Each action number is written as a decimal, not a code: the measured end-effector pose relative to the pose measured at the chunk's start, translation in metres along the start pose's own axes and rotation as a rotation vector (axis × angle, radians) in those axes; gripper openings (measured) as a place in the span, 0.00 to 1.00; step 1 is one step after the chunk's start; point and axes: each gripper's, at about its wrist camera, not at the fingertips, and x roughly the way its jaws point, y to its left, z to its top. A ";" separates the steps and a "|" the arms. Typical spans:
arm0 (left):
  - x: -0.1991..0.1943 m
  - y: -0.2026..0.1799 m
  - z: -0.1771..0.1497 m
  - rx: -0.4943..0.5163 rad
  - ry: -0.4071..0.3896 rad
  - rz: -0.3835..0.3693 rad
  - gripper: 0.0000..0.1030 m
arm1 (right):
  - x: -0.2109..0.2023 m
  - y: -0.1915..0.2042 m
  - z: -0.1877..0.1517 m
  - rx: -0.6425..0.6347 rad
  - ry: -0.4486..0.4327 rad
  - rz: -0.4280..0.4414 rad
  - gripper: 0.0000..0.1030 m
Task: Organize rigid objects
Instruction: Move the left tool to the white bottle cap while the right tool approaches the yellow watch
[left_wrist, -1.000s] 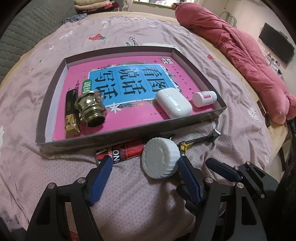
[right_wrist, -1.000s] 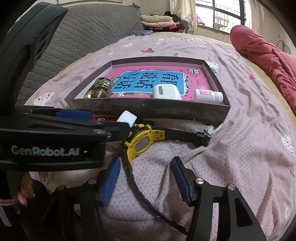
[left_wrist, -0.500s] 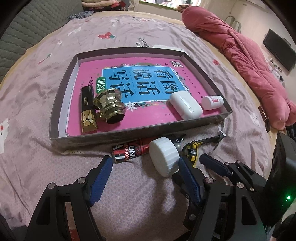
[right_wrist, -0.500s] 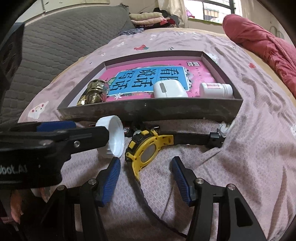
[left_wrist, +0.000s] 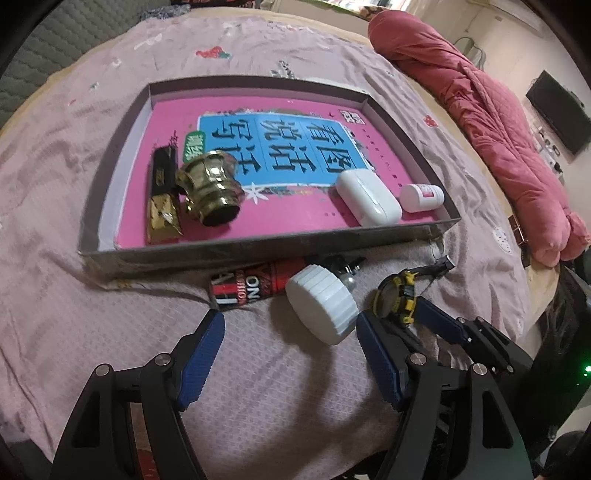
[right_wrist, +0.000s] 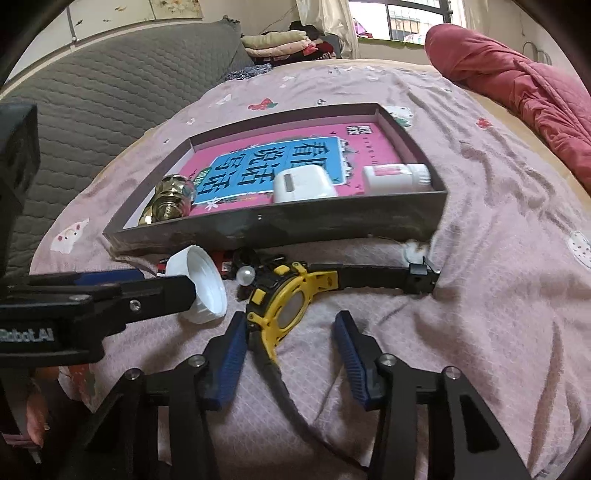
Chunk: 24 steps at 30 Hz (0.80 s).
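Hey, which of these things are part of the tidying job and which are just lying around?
Part of the job:
shallow grey cardboard tray
white ribbed plastic cap
yellow and black wristwatch
red printed tube
shiny brass knob
white earbud case

Just lying about:
pink patterned bedspread
rumpled red quilt
grey quilted headboard

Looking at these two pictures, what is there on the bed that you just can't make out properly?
- Red printed can: left view, its far end is tucked behind the white ribbed plastic cap; right view, almost wholly hidden by that cap.
- Black-and-gold lighter: right view, hidden by the grey cardboard tray wall.
- Yellow-and-black wristwatch: dial unreadable in both views, glare.
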 end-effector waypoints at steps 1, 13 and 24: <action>0.001 -0.001 0.000 -0.002 0.003 -0.001 0.74 | -0.001 -0.001 0.000 0.003 0.001 -0.003 0.46; 0.003 0.001 -0.011 -0.066 0.020 0.029 0.74 | -0.004 -0.010 -0.003 0.026 0.029 0.009 0.46; 0.006 0.026 -0.015 -0.234 0.053 -0.075 0.74 | -0.001 -0.009 -0.002 0.025 0.037 0.008 0.46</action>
